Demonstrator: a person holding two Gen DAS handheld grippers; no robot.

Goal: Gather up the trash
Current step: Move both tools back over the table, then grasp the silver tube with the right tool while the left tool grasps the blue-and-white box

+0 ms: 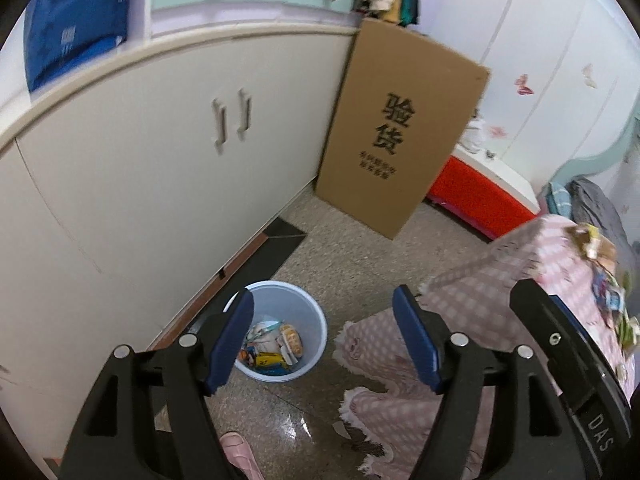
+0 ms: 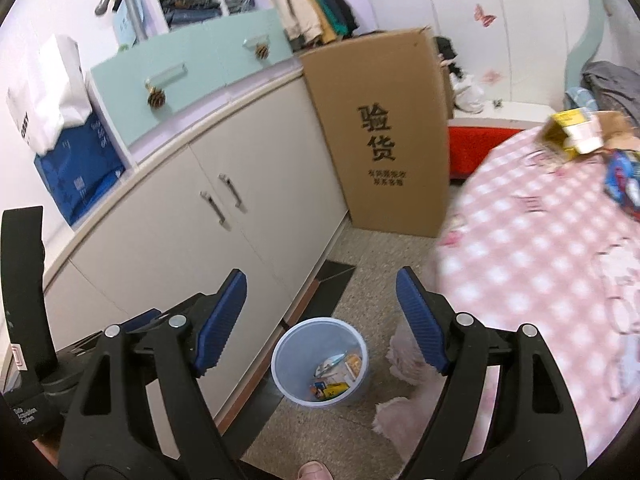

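Two hand-held grippers hang empty over a bedroom floor midway through a trash collection: the left gripper and the right gripper both have their blue-padded jaws spread wide with nothing between them. Below stands the pale blue trash bin, upright on the speckled floor, close to the base of the white cabinet and just beside the hanging edge of the pink checked tablecloth. Its long axis runs vertical, mouth pointing straight up toward the cameras. The job looks partly done: a layer of wrappers and packets covers the bin's bottom, well short of the rim. More remains, by the look of it, since a cluster of litter, including a yellow carton and blue packaging, lies on the far side of the cloth-covered table, well apart from the bin. Motion blur hides what each piece is. A tall cardboard box printed with black characters stands against the cabinet's end, and a pink slipper shows at the lower edge.
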